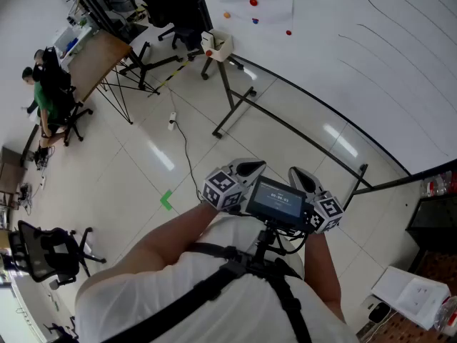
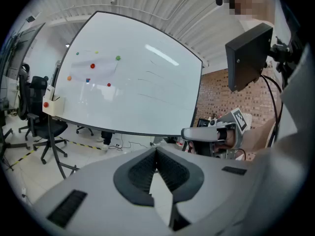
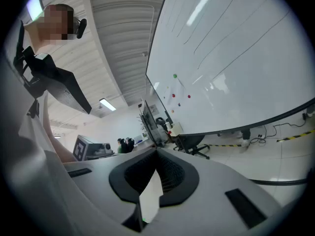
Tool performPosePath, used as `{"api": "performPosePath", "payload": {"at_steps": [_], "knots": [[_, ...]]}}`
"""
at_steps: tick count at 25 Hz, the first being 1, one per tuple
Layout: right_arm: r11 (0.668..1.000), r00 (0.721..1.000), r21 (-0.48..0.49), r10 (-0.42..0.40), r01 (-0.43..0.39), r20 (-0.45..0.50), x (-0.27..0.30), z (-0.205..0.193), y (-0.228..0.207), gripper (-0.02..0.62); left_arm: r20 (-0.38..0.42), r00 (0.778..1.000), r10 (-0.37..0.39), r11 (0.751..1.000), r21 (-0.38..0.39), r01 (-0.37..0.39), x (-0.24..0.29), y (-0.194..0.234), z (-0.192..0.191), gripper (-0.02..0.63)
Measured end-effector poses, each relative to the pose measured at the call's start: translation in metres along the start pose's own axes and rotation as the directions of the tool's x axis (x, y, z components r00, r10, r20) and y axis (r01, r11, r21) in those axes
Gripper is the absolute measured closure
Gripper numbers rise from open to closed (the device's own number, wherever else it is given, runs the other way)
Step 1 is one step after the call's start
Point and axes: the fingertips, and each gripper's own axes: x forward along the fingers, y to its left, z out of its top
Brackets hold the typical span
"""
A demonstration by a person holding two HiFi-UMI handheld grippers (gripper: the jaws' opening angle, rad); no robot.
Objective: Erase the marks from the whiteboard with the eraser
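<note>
The whiteboard [image 1: 357,41] on its wheeled stand fills the upper right of the head view; thin dark lines [image 1: 400,70] cross it, and coloured magnets [image 1: 253,2] dot its left end. A small pale box [image 1: 218,43] hangs at its left corner. I cannot make out an eraser. Both grippers are held close to the person's chest, well short of the board. The left gripper [image 1: 250,168] [image 2: 157,149] is shut with nothing between its jaws. The right gripper [image 1: 303,179] [image 3: 157,150] is likewise shut and empty. Each gripper view shows the board [image 2: 133,82] [image 3: 236,73] some way ahead.
A small screen [image 1: 277,200] sits between the grippers. A cable [image 1: 182,138] and a green tape mark [image 1: 166,200] lie on the tiled floor. A wooden desk [image 1: 96,56], office chairs and a seated person [image 1: 44,95] are at the left. A black cabinet [image 1: 432,220] stands at the right.
</note>
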Motion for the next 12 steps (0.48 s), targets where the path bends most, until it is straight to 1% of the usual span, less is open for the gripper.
{"api": "performPosePath", "payload": {"at_steps": [3, 7, 10, 12], "knots": [[1.000, 1.000, 0.001, 0.006, -0.006, -0.009, 0.003, 0.005, 0.006, 0.575, -0.012, 1.000, 0.020, 1.000, -0.021, -0.020, -0.005, 0.003, -0.004, 0.601], [0.999, 0.998, -0.008, 0.042, -0.043, -0.043, 0.014, -0.003, 0.011, 0.575, 0.000, 0.999, 0.051, 0.998, -0.032, -0.051, -0.014, 0.014, 0.003, 0.601], [0.999, 0.998, 0.019, 0.041, -0.040, -0.055, 0.033, -0.004, 0.005, 0.575, -0.007, 0.999, 0.047, 0.999, -0.023, -0.047, -0.015, 0.026, 0.002, 0.601], [0.999, 0.998, 0.013, 0.041, -0.040, -0.057, 0.050, -0.003, -0.001, 0.575, -0.022, 0.999, 0.050, 0.999, -0.010, -0.050, -0.016, 0.041, -0.003, 0.601]]}}
